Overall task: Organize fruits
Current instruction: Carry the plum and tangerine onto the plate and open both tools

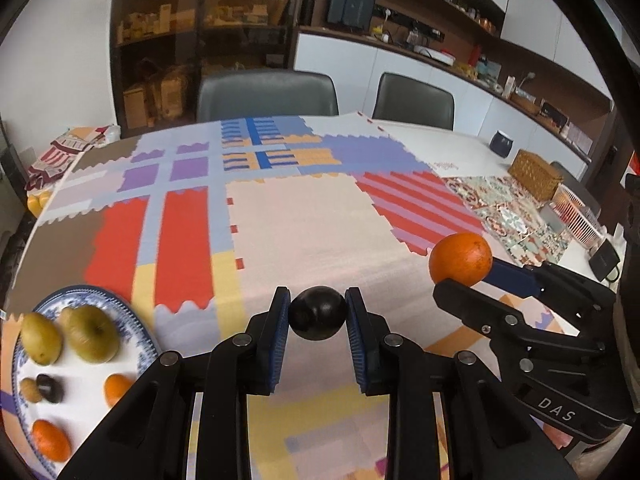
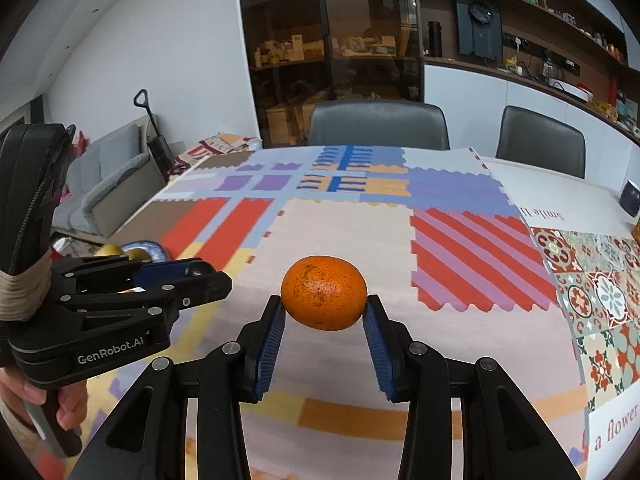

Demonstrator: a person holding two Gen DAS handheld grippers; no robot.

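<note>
Above the patchwork tablecloth (image 1: 304, 232) in the left wrist view: left gripper (image 1: 318, 314) clamped tight on a small dark plum (image 1: 318, 314), blue pads pressed to both sides, fruit lifted clear of the cloth. At the cloth's near left corner, a blue-patterned plate (image 1: 132, 320) bearing two green apples, two tangerines and a few small dark and tan fruits. To the right, the right gripper (image 1: 460, 276) holding a mandarin (image 1: 460, 261). Above the same tablecloth (image 2: 340, 232) in the right wrist view: right gripper (image 2: 324, 312) closed partway on the mandarin (image 2: 324, 298), held off the cloth; left gripper (image 2: 200, 276) to the left with the plum (image 2: 198, 269) in its tips.
</note>
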